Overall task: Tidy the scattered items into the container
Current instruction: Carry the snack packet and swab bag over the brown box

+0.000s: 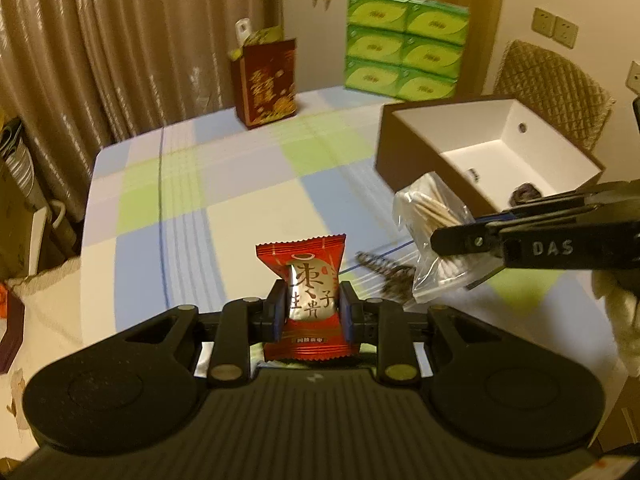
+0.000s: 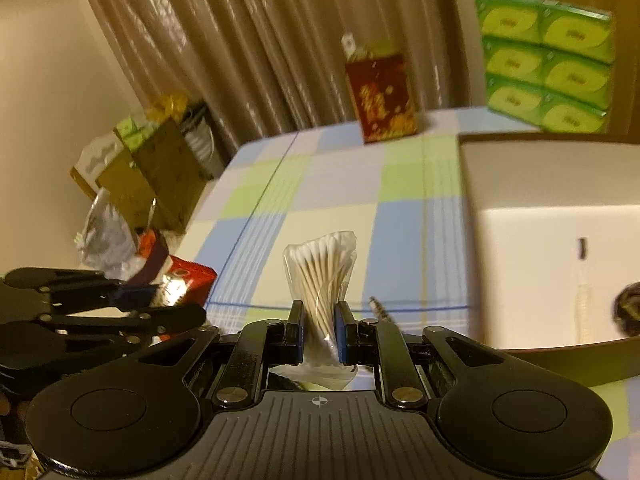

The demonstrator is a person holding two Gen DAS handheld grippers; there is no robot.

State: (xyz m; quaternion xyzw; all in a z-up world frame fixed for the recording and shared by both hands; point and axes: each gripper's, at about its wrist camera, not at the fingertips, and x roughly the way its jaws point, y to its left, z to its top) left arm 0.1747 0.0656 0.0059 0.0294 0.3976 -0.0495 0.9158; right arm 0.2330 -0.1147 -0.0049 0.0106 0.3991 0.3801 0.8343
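My left gripper is shut on a red snack packet with a silver label, held above the checked tablecloth. My right gripper is shut on a clear bag of cotton swabs, lifted off the table. In the left wrist view the right gripper reaches in from the right with the swab bag just in front of the open brown box with white inside. A dark item lies in the box. A dark patterned object lies on the cloth below the swab bag.
A red gift bag and a stack of green tissue packs stand at the table's far edge. A wicker chair sits behind the box. Bags and boxes crowd the floor left of the table. Curtains hang behind.
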